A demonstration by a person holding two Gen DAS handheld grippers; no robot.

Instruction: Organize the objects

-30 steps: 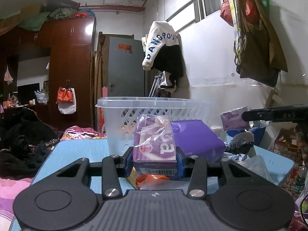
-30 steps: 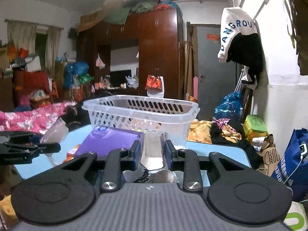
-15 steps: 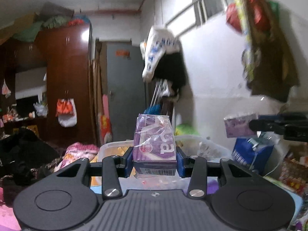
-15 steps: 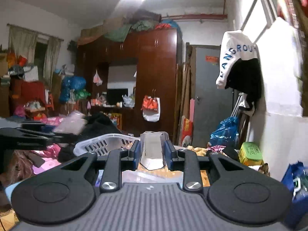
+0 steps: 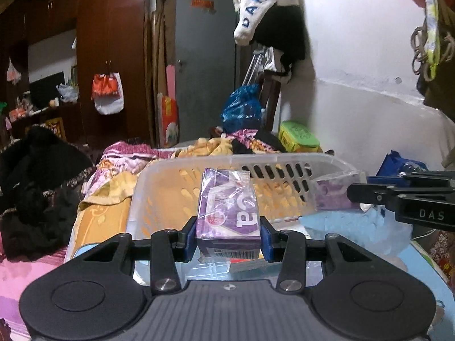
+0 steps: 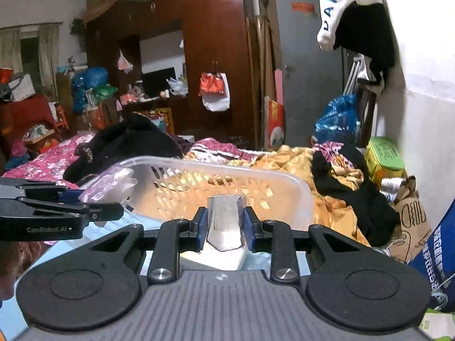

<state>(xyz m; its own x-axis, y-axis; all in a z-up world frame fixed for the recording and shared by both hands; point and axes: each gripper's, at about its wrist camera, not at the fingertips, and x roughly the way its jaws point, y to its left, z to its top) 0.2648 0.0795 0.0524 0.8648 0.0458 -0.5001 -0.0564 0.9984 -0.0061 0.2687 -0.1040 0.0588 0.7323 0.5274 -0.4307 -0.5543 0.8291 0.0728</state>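
A purple tissue pack (image 5: 229, 207) is pinched by the left gripper (image 5: 228, 237), a silver pouch (image 6: 224, 221) by the right gripper (image 6: 224, 227), before a white basket (image 5: 284, 162).

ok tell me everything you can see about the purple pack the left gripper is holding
The purple pack is a small block wrapped in glossy clear film, with large white lettering running sideways and a barcode strip along its near bottom edge. It stands upright, clamped on both sides by the blue pads of the left gripper, in front of the white slotted basket. Only the pads touch it. The right wrist view shows it from the side.
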